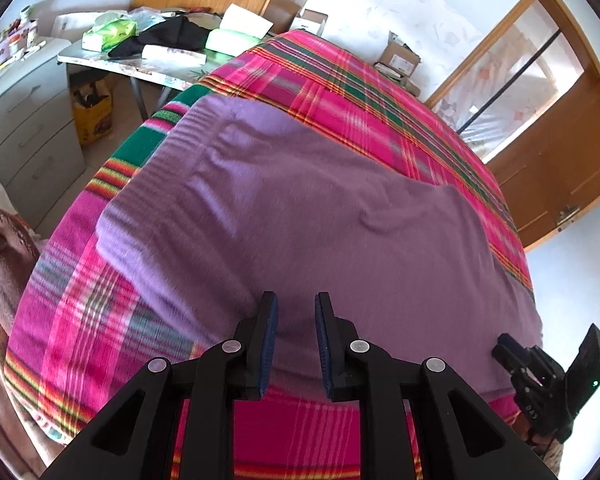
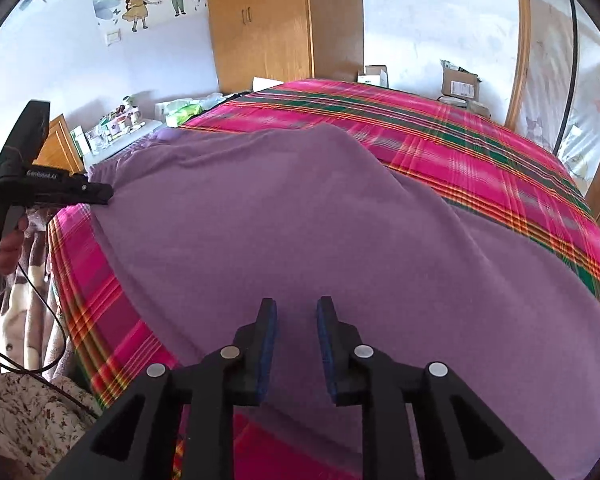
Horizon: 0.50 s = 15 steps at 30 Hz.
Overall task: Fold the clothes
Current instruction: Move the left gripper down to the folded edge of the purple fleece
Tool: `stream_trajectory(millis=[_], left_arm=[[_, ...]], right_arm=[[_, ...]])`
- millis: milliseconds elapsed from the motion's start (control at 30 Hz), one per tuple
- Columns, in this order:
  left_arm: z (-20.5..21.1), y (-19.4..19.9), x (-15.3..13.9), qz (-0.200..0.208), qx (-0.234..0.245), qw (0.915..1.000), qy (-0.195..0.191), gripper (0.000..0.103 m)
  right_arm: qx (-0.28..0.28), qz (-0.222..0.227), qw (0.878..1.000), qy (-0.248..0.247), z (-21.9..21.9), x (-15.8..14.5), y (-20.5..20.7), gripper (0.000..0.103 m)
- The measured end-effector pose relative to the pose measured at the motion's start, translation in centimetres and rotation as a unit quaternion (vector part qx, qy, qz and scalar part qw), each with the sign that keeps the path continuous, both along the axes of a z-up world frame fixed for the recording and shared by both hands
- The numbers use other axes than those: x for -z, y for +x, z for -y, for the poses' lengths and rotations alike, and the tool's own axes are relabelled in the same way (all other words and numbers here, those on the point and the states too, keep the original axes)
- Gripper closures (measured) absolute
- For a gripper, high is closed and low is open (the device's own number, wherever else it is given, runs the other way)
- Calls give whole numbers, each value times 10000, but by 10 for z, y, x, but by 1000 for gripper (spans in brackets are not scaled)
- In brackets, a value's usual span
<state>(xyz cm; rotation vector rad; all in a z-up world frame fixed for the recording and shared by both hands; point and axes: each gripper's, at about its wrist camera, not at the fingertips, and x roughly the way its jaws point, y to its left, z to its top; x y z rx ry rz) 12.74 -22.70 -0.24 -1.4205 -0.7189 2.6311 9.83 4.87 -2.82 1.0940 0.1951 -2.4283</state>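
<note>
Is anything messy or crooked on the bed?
A little. The purple garment lies slanted across the plaid bedspread, with a raised ridge and small wrinkles. Nothing looks spilled or torn.

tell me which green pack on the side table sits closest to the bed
The pale green pack by the white paper, at the table end next to the plaid bed cover. The other, brighter green pack lies at the far end near the drawers.
</note>
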Motion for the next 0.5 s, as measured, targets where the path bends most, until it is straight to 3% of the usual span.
stream_trajectory(millis=[233,500], left_arm=[[12,25,7,-149,-58,9992,362,83],[15,30,7,-122,-160,9994,282,83]], right_arm=[[-125,-136,9998,-80,12,-9,0,82],[-763,-95,9970,-94,60,-3,2,76]])
